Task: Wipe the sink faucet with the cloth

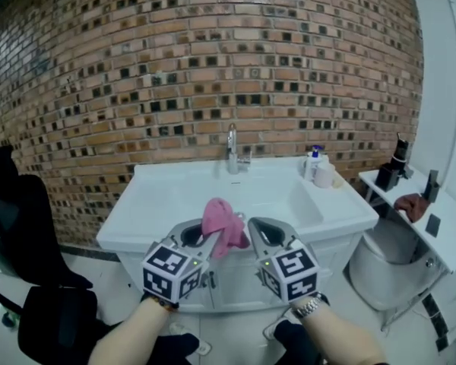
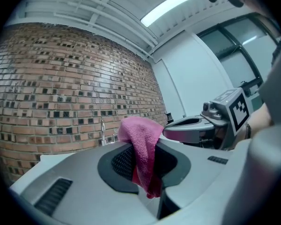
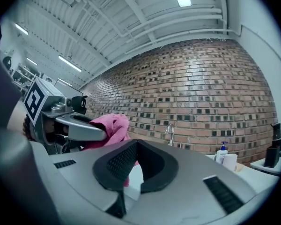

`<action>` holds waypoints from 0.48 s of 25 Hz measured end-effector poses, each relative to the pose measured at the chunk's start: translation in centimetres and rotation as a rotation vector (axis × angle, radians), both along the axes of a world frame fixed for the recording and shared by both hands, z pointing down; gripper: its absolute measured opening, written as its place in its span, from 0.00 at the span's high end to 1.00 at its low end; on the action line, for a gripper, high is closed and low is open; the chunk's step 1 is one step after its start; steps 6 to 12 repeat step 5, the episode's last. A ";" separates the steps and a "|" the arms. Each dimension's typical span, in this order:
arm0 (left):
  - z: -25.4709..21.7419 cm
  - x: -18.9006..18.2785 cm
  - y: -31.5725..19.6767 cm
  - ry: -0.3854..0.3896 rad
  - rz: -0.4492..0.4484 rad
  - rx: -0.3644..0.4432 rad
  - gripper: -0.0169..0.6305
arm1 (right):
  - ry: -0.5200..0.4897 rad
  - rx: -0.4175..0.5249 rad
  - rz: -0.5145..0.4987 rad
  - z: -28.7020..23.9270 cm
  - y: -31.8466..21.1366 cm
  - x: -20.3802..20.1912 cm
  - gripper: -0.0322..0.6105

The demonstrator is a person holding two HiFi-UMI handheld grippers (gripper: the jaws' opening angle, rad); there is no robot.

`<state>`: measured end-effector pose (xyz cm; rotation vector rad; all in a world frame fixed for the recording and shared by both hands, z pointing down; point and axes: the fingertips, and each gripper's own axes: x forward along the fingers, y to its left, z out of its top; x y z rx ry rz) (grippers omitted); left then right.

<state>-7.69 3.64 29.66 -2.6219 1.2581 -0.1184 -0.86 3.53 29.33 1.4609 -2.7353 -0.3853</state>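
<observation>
Left hand-held gripper (image 1: 200,238) grasps the cloth (image 1: 222,223); right hand-held gripper (image 1: 263,231) is clenched, empty. Best to hold firm, reach to the far faucet (image 1: 232,150), and press the loose cloth against it.

Bright ceiling lights (image 2: 171,6), fisheye-warped edges

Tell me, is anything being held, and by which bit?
The left gripper pinches the pink cloth around its bunched middle, one end hanging below. The right gripper is shut on nothing.
</observation>
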 end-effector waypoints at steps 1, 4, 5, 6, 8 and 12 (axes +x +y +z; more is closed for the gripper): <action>0.2 -0.1 1.0 0.000 0.001 -0.004 0.88 | -0.001 -0.003 -0.002 0.2 1.0 -0.2 0.93; 0.7 -0.3 3.7 0.003 -0.002 -0.008 0.88 | -0.003 -0.005 0.003 0.9 3.8 -0.4 0.93; 0.8 -0.4 4.5 0.004 -0.003 -0.008 0.88 | -0.002 -0.004 0.007 1.1 4.7 -0.5 0.93; 0.8 -0.4 4.5 0.004 -0.003 -0.008 0.88 | -0.002 -0.004 0.007 1.1 4.7 -0.5 0.93; 0.8 -0.4 4.5 0.004 -0.003 -0.008 0.88 | -0.002 -0.004 0.007 1.1 4.7 -0.5 0.93; 0.8 -0.4 4.5 0.004 -0.003 -0.008 0.88 | -0.002 -0.004 0.007 1.1 4.7 -0.5 0.93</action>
